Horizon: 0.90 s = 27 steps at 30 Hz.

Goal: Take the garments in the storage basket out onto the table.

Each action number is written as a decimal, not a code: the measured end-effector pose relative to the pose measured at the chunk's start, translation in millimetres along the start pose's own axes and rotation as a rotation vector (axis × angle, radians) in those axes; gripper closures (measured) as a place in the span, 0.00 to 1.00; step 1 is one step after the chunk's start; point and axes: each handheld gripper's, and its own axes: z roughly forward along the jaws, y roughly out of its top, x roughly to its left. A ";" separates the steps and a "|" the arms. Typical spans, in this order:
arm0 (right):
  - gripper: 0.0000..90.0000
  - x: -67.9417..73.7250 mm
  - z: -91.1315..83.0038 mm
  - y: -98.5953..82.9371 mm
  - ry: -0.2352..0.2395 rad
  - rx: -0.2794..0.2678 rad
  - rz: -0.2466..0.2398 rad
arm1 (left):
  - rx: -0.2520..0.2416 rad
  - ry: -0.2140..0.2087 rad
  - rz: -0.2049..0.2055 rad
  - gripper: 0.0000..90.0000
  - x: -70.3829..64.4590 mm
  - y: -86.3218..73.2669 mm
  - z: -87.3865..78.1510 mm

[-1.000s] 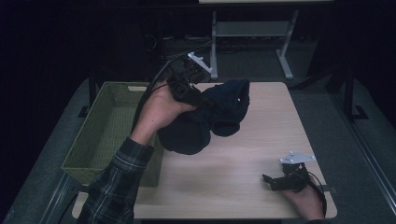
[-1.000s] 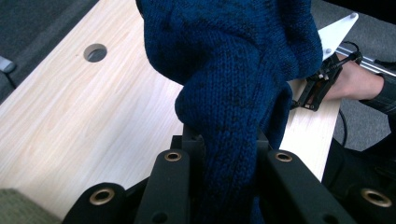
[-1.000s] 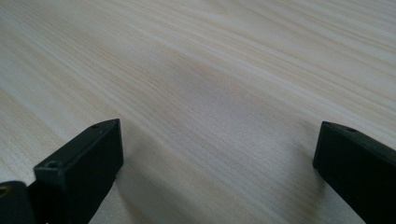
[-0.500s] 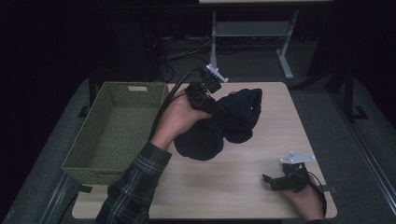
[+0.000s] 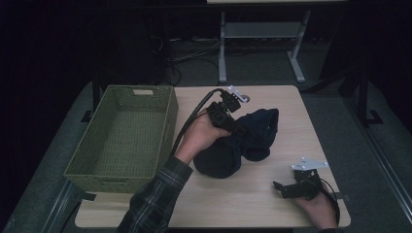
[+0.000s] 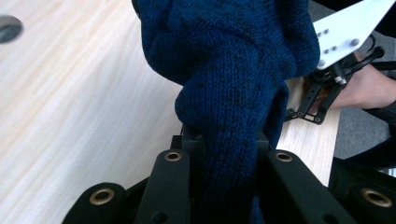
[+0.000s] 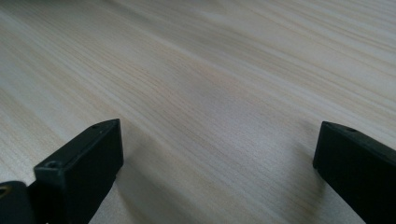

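The left gripper (image 5: 234,127) has carried the sweater (image 5: 243,141) away from the basket (image 5: 121,136) and on toward the far right of the table (image 5: 233,204), and the bundle has dropped lower, so its bulk now sags onto the wood just below the jaws. That reads as laying the garment out on the table, not binning it. The jaws are clamped on a thick fold of the blue knit (image 6: 233,93), which rises straight up from between them in the left gripper view. The left hand (image 5: 201,136) reaches forward with the forearm angled up from the near edge, wrist turned so the jaws aim right. The right gripper (image 5: 286,188) rests low at the near right corner, well apart from the sweater, its jaws spread wide over bare wood (image 7: 210,93) with nothing between them.
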 end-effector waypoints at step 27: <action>0.02 0.0 0.1 0.0 0.001 0.002 0.001 | 0.016 -0.041 -0.104 0.85 31.0 -34.8 78.4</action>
